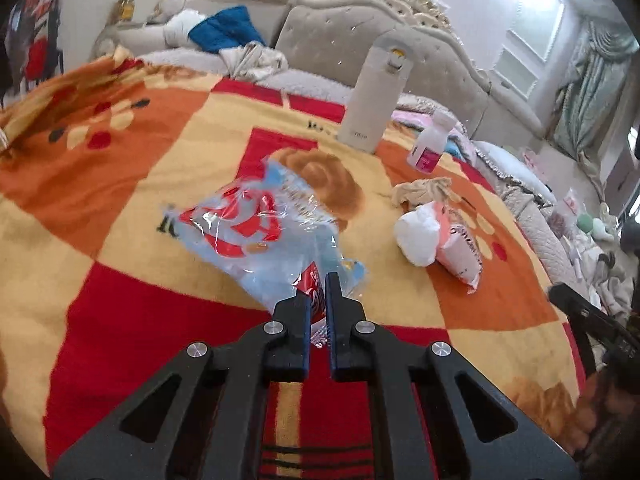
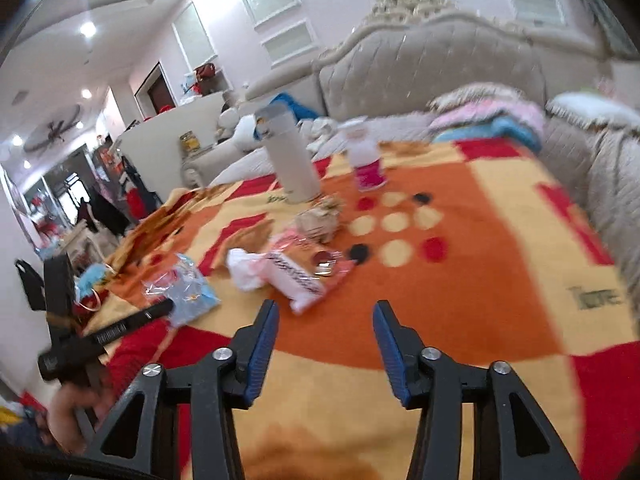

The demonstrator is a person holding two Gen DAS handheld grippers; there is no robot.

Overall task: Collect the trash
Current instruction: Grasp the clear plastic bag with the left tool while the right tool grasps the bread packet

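Observation:
A crumpled clear wrapper [image 1: 256, 228] printed in blue and red lies on the patterned blanket [image 1: 120, 184]. My left gripper [image 1: 320, 284] is shut on its near corner. To its right lie a white tissue wad [image 1: 416, 236], a pink-and-white packet [image 1: 460, 248] and a crumpled beige paper [image 1: 424, 192]. In the right wrist view my right gripper [image 2: 326, 312] hovers open over bare blanket with nothing between its fingers. The packet [image 2: 304, 280] and tissue [image 2: 244, 268] lie just beyond it, the wrapper [image 2: 184, 292] to the left.
A tall white flask [image 1: 376, 96] and a small bottle with a pink label [image 1: 430, 144] stand upright at the far side of the blanket. A beige tufted sofa [image 1: 328, 36] with piled cloths runs behind. The blanket's right edge drops toward cluttered floor.

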